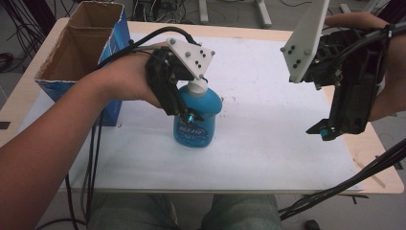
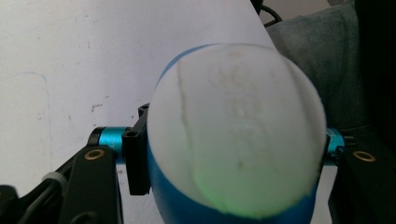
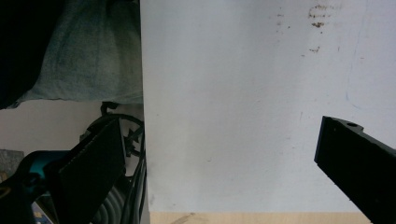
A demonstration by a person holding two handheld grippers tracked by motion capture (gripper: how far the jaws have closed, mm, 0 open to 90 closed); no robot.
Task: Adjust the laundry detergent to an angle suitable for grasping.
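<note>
The left gripper (image 1: 187, 111) clamps the bottle (image 1: 197, 120) near the box (image 1: 84, 52); its rounded shoulders could slip. The right gripper (image 1: 330, 128), beyond the bottle, holds nothing, jaws wide.

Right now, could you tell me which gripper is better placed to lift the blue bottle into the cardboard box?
Left. The left gripper is already around the blue bottle, jaws on either side, and the cardboard box stands on that side. The right gripper hangs open, apart from the bottle, near the table's right edge.

bottle (image 1: 197, 117) label: blurred, unreadable | left claw (image 1: 191, 112) contact: possibly hidden behind bottle | box (image 1: 84, 48): top cut off
</note>
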